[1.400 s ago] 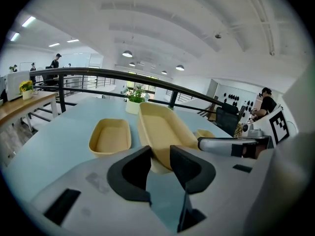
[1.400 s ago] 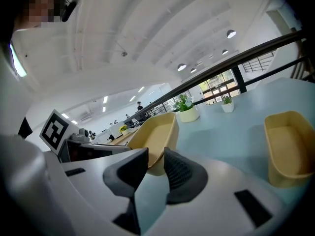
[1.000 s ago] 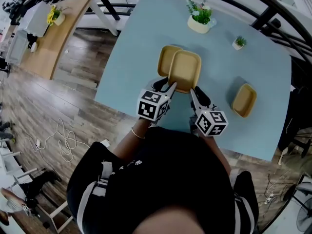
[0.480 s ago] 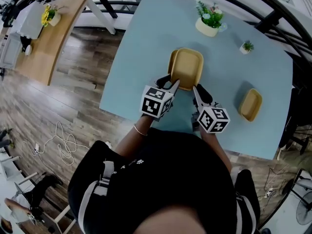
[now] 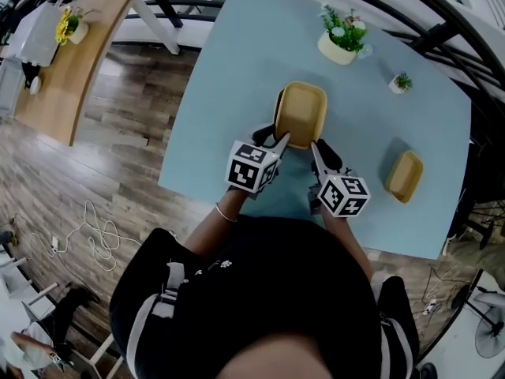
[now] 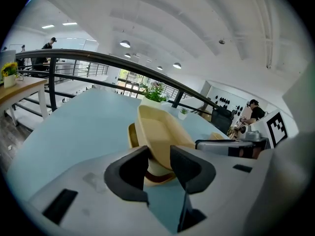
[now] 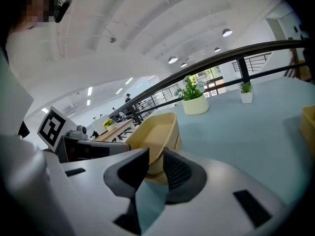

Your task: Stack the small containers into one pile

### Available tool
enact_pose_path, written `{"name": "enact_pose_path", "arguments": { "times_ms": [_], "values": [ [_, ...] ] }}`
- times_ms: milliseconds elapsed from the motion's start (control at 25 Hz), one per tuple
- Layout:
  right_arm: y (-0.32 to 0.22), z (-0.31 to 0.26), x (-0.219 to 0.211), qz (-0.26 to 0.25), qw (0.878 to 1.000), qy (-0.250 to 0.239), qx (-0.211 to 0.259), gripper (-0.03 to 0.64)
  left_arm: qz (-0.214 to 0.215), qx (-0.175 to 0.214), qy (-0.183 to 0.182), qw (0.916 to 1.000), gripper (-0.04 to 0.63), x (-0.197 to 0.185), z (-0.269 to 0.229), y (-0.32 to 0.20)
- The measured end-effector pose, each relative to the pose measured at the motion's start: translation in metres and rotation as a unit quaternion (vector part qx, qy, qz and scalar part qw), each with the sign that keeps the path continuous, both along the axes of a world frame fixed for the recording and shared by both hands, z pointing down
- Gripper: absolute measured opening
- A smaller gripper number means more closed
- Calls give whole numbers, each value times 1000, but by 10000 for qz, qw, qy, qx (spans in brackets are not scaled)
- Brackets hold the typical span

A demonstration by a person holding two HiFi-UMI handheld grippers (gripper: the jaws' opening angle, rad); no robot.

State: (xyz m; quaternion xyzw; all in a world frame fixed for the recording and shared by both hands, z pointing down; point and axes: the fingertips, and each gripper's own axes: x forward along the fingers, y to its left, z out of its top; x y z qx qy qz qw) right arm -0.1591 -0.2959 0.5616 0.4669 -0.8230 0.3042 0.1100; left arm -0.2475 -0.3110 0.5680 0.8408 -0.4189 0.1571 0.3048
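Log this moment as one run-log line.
phase: stacking | left gripper: shut on top container rim | right gripper: shut on same rim | below: second container | third container: apart, unstacked

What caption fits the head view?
Left gripper and right gripper hold a tan container over a second container; a third container sits apart.

The upper container [image 6: 160,127] hides all but a rim sliver of the lower container [image 6: 132,135].

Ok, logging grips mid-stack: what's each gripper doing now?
Left gripper: shut on the near rim of the upper tan container.
Right gripper: shut on that container's rim too.
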Motion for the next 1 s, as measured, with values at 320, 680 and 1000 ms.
{"name": "enact_pose_path", "arguments": {
  "times_ms": [320,680,1000],
  "values": [
    [-4,10,-3,-120,9998,34,-146,89,12,-188,-85,9998,124,-3,12,-1],
    [-3,21,-4,-206,9995,58,-239,90,67,-381,-199,9991,158,0,25,3],
    [-4,22,-3,-204,9993,-95,-299,118,77,-382,-294,9988,183,1,27,3]
  ]
}}
